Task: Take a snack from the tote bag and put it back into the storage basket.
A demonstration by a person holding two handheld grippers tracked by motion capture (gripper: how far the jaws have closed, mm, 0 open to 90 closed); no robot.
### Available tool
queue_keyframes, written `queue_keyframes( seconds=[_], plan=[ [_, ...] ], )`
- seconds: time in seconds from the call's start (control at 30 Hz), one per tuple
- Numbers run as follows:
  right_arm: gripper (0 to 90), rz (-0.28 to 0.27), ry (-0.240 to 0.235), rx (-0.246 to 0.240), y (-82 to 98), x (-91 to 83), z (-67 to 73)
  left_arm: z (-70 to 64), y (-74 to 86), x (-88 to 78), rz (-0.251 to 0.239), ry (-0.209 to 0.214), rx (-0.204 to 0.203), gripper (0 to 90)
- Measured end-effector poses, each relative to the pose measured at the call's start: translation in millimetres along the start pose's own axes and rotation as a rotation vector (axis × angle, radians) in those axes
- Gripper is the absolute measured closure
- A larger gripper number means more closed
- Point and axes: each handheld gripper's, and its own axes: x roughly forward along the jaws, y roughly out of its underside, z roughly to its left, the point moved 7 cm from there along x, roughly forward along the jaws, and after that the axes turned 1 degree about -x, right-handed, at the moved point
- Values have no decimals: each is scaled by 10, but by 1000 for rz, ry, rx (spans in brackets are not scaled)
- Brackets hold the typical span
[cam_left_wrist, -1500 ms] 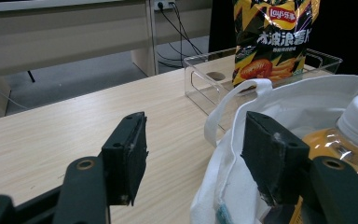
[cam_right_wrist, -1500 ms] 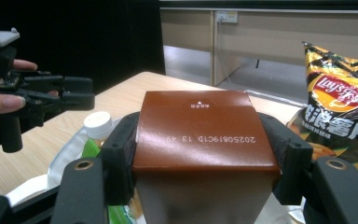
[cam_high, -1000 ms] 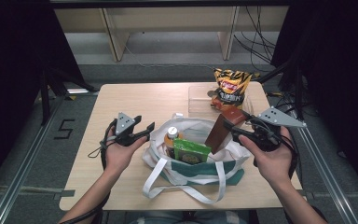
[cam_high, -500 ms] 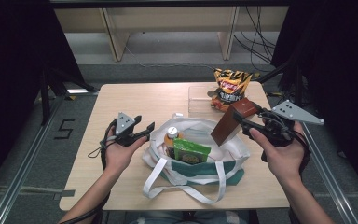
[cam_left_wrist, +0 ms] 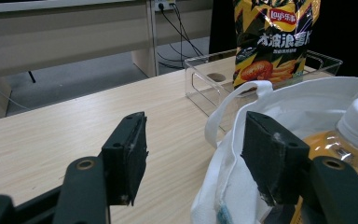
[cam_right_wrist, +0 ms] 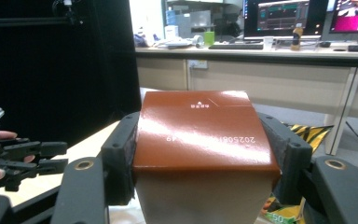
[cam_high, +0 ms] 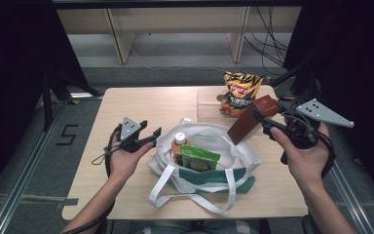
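right gripper (cam_high: 265, 118): clamped on both sides of brown carton (cam_high: 249, 120), held tilted in the air above right rim of white tote bag (cam_high: 233, 156). left gripper (cam_high: 150, 136): jaws spread, nothing pinched, straddling bag's left rim. inside bag: orange drink bottle (cam_high: 178, 143), green box (cam_high: 199, 157). beyond, on bench (cam_high: 141, 105): chips bag (cam_high: 238, 90) in clear tray (cam_high: 207, 100).

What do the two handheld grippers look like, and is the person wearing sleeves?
Both are black handheld tools. The left gripper and right gripper each carry a grey three-cornered plate on top, dotted with small markers. Each has two black jaws faced with flat black pads. A black cable trails from the left gripper. The forearms are bare, no sleeves.
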Motion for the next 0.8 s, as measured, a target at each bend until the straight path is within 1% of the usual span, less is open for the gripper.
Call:
queue_keyframes(
  seconds=[0.03,0.1,0.13,0.17,0.2,0.27,0.3,0.33,0.4,0.43,0.47,0.5,0.53,0.57,0.67,0.73,0.8],
  plan=[
    [393,-11,13,-5,-17,-4,-21,0,-1,0,0,0,0,394],
    [393,-16,21,-3,-38,-14,-48,-1,-1,-1,-1,0,-1,395],
    [393,-15,24,-9,-47,-16,-67,-1,-2,0,-1,0,-1,395],
    [393,-18,34,2,-55,-18,-76,0,-3,0,-1,0,0,394],
    [393,-16,34,-11,-65,-19,-97,1,-4,0,-2,0,0,395],
    [393,-19,49,-4,-82,-17,-127,4,-4,-1,-2,-1,0,395],
    [393,-25,57,-14,-97,-13,-153,6,-3,-1,-1,-1,0,395],
    [393,-23,59,-5,-104,-13,-164,7,-3,-2,-2,-1,-1,395],
    [393,-35,69,-15,-130,-7,-202,7,-3,-3,-2,-2,-2,395],
    [393,-27,72,3,-135,-11,-204,7,-3,-3,-2,-2,-1,395],
    [393,-41,76,-15,-153,-4,-227,7,-3,-2,-2,-1,0,395],
    [393,-31,76,-5,-158,-10,-233,6,-3,-1,-2,-1,0,395],
    [393,-33,78,-2,-169,-5,-243,4,-4,-1,-2,-1,0,394],
    [393,-39,86,-13,-184,-4,-264,3,-4,-1,-2,0,0,395],
    [393,-42,97,-8,-216,8,-300,3,-7,-4,-3,-2,-3,395],
    [393,-50,108,-19,-236,21,-336,5,-9,-7,-4,-3,-3,395],
    [393,-49,120,-14,-241,33,-363,7,-8,-6,-4,-3,-2,395]
  ],
)
